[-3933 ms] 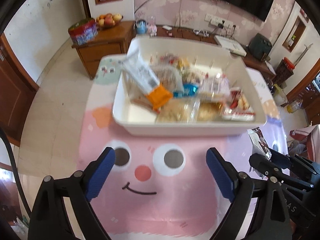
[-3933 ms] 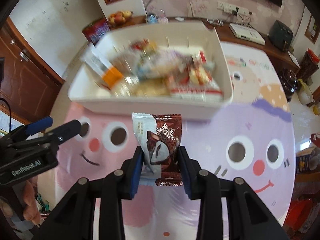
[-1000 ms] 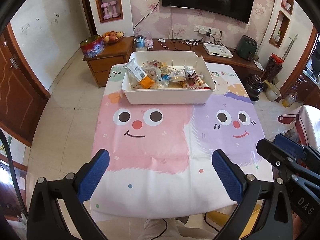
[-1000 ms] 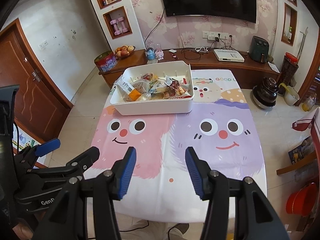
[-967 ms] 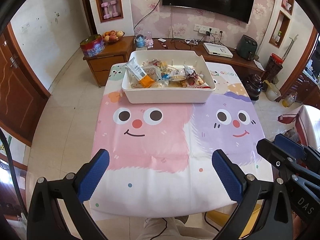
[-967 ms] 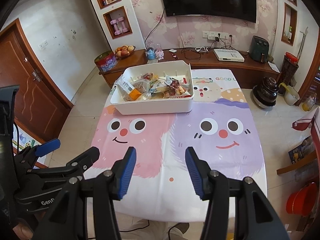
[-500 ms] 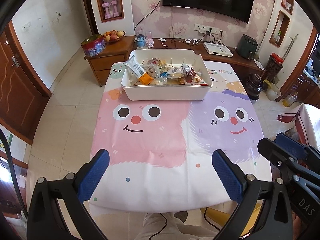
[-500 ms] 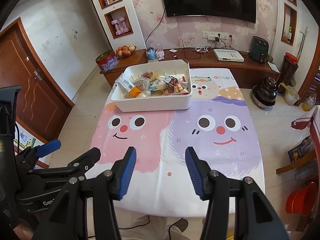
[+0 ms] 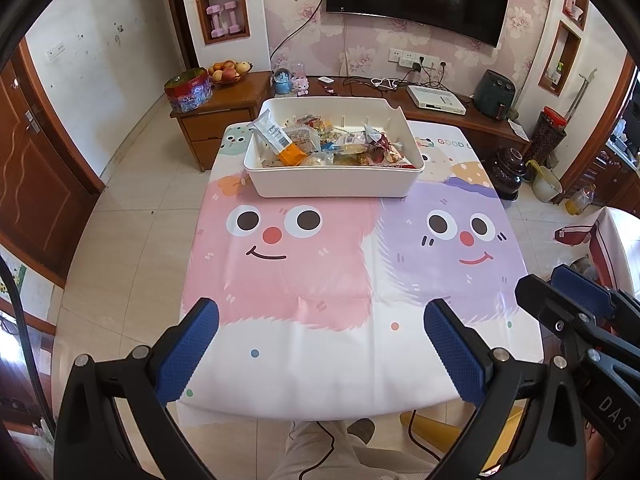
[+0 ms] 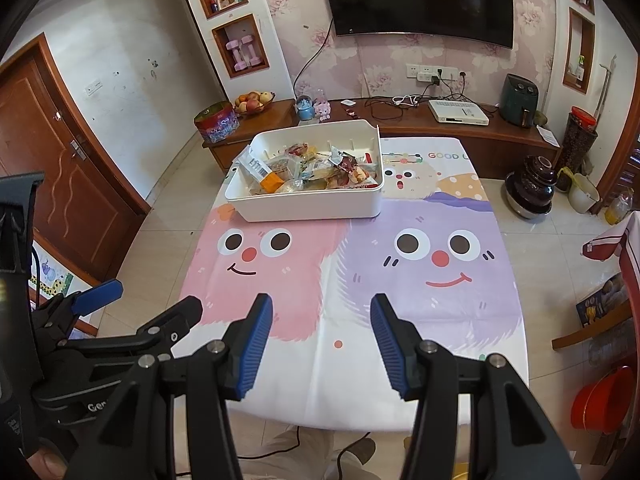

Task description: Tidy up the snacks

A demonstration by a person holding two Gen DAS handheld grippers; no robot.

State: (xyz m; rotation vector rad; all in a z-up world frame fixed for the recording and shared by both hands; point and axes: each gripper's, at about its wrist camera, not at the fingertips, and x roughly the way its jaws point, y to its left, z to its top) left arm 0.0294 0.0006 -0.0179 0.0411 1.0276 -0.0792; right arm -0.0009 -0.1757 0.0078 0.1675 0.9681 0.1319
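Note:
A white bin (image 9: 334, 186) full of wrapped snacks (image 9: 332, 146) stands at the far end of the table; it also shows in the right wrist view (image 10: 308, 204), with the snacks (image 10: 312, 172) inside. My left gripper (image 9: 320, 320) is open and empty, held high over the table's near edge, far from the bin. My right gripper (image 10: 322, 316) is open and empty, also back over the near edge. Each gripper shows in the other's view: the right one (image 9: 576, 300) at right, the left one (image 10: 100, 292) at left.
The table wears a cloth (image 9: 304, 276) with pink and purple cartoon faces. A wooden sideboard (image 9: 224, 108) with a fruit bowl (image 9: 229, 70) and a tin stands behind the table. A door is at left, a red basin (image 10: 600, 400) at right. My legs show below.
Since 3.9 s ago the right gripper has let go of the brown snack packet and both grippers have pulled far back and up from the bin. In the last second they keep drifting back.

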